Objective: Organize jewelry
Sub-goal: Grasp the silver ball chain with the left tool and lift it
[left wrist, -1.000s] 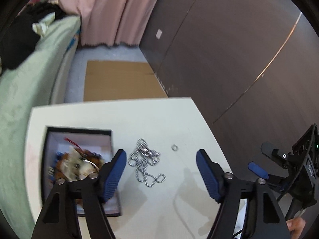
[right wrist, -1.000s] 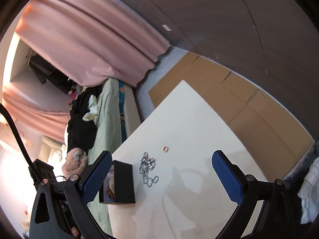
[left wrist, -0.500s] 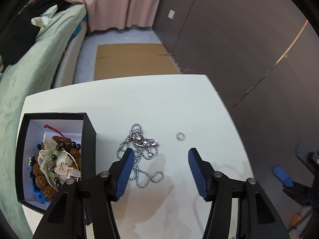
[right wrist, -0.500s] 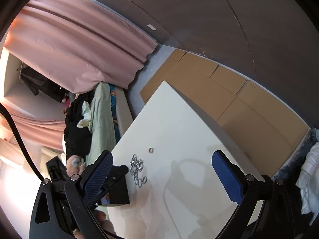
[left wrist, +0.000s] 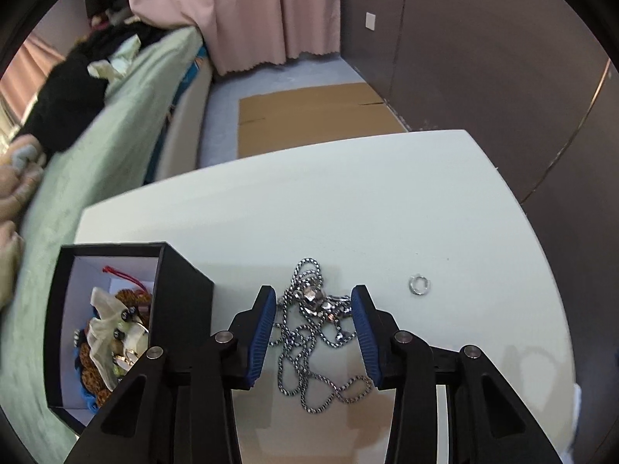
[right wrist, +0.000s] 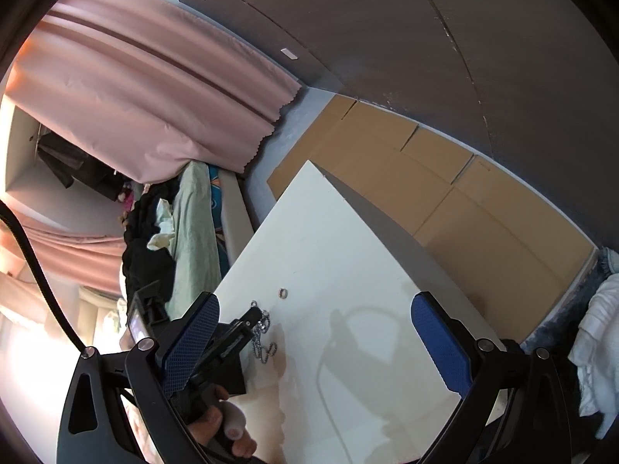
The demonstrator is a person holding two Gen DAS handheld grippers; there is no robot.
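The left tool (left wrist: 313, 311) straddles the tangled silver chain (left wrist: 317, 332) on the bench (left wrist: 348, 201), its jaws just closing, not yet pinching. Catching one loop could drag the chain. The right tool (right wrist: 315, 342) stands wide, empty.

Pink curtain (left wrist: 247, 11), dark wall (left wrist: 483, 58)
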